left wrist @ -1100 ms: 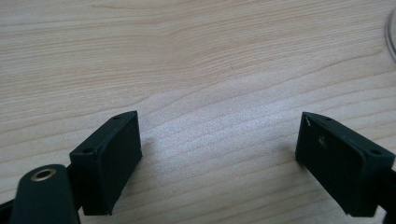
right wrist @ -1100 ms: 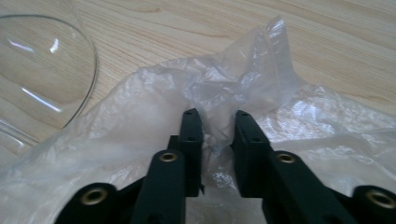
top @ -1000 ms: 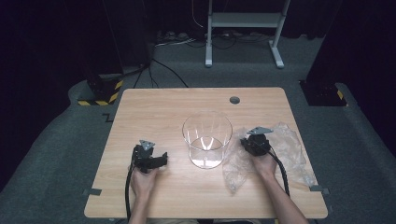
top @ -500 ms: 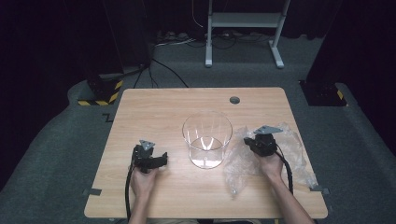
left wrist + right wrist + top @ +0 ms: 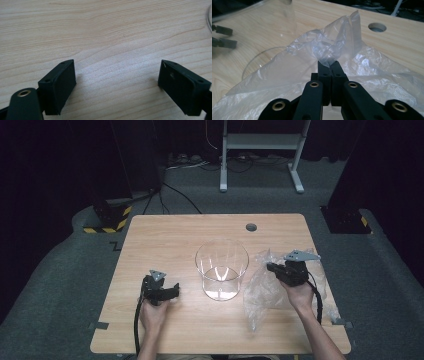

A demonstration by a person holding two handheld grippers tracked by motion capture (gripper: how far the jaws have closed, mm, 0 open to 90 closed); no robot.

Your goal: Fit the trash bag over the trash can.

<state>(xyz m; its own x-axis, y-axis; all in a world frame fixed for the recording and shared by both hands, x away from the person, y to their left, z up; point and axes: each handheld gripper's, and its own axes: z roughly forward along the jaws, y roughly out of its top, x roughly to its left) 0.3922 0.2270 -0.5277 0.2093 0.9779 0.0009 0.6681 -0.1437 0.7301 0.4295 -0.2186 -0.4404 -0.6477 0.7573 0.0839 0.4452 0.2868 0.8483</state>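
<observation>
A crumpled clear plastic bag (image 5: 264, 296) lies on the right side of the wooden table (image 5: 170, 240). My right gripper (image 5: 270, 268) is shut on a pinched fold of it and holds that part lifted off the table. In the right gripper view the jaws (image 5: 329, 65) meet on the film, and the bag (image 5: 374, 72) drapes down around them. A clear glass cylinder (image 5: 221, 268) stands upright at the table's middle, just left of the bag. My left gripper (image 5: 175, 291) rests low at the front left, open, with bare wood between its pads (image 5: 62, 85).
A round cable hole (image 5: 251, 227) is set in the far part of the table. The glass wall (image 5: 262, 57) and my left gripper (image 5: 222, 37) appear at the left of the right gripper view. A metal stand (image 5: 260, 150) and cables lie on the floor beyond.
My right gripper has risen and shifted slightly right, pulling the pinched part of the bag up with it. The left gripper and the glass have stayed put.
</observation>
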